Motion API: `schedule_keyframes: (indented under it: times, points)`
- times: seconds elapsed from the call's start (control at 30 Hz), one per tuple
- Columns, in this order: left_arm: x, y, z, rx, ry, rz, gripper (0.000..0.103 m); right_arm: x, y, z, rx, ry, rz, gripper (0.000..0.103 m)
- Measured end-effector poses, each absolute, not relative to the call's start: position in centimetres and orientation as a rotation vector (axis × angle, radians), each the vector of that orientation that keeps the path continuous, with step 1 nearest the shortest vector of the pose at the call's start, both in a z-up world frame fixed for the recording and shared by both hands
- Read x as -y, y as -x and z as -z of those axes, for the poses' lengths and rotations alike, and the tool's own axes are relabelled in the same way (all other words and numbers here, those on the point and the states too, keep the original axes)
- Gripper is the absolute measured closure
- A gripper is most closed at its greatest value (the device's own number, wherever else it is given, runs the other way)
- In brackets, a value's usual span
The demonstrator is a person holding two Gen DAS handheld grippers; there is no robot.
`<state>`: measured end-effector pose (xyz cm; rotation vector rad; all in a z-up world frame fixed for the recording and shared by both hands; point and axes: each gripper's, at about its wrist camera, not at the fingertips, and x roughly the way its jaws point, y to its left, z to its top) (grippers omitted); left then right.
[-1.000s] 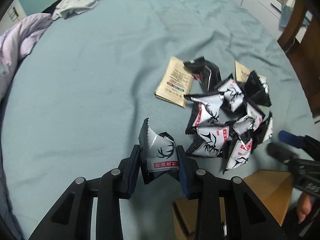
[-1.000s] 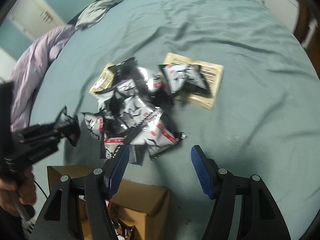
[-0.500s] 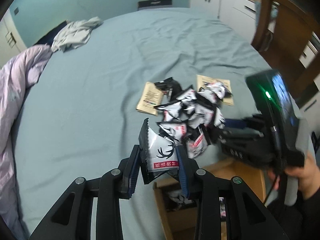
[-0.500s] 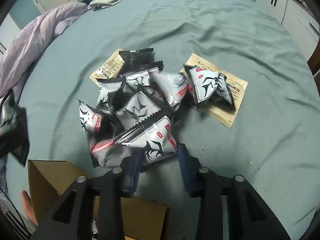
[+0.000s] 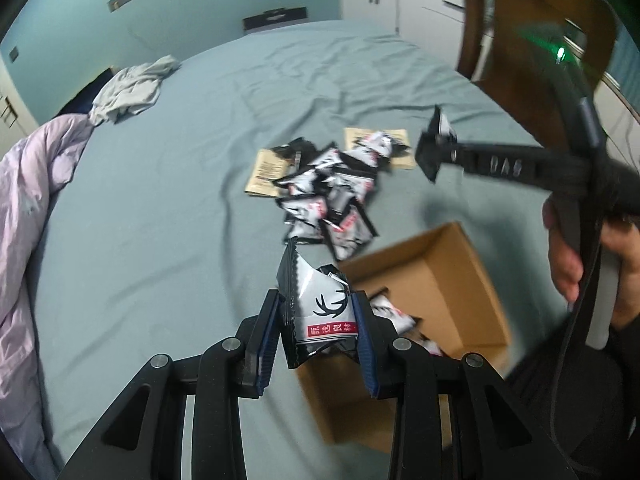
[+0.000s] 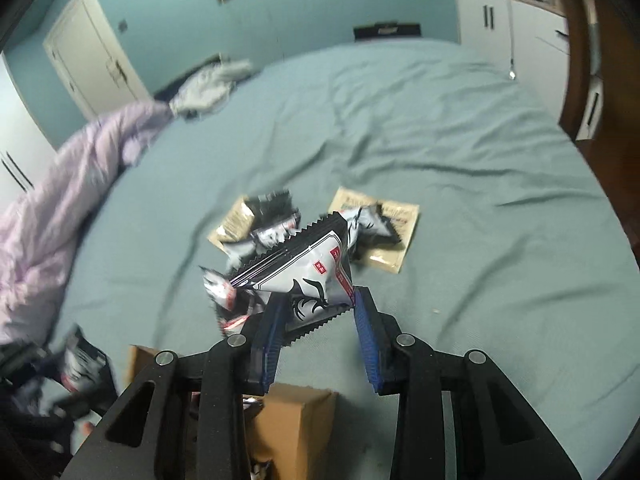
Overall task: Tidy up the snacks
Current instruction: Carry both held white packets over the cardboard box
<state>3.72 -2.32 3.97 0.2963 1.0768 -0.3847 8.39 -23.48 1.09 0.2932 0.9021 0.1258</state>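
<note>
The left tongs [image 5: 318, 320] clench a black-and-silver packet [image 5: 320, 312] upright over the near corner of an open box [image 5: 436, 280], which sits at the bed's near edge with a few packets already inside. The right tongs [image 6: 320, 312] grip a second packet [image 6: 304, 268] by its lower end, lifted clear of the sheet above the pile [image 6: 260, 236]; in the left view the same tongs [image 5: 434, 152] hang to the right of the pile, held by a hand [image 5: 588, 264]. The pile [image 5: 332, 196] lies mid-bed, just beyond the box, overlapping two tan sachets [image 5: 266, 172]. Around it the teal bed [image 5: 160, 220] is bare and wrinkled, with wide room to the left and far side. A lilac duvet [image 5: 28, 200] is bunched along the left edge, and a grey garment [image 5: 128, 92] lies at the far left corner. White cabinets [image 6: 512, 28] and a brown wooden frame [image 5: 532, 24] close in the right side; a white door [image 6: 92, 52] stands in the teal wall behind.
</note>
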Motion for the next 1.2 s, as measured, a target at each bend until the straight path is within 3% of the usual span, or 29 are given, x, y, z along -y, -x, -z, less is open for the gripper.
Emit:
schedule_keyframes:
  times: [0.5, 1.2]
  points:
    - [5.9, 0.0, -0.6, -1.154, -0.430, 0.441, 0.069, 26.1, 4.3, -3.1, -0.793, -0.508, -0.178, 0.070]
    - [6.8, -1.5, 4.8, -1.268, -0.481, 0.371, 0.068, 23.5, 1.3, -3.3, -0.871, -0.411, -0.153, 0.070]
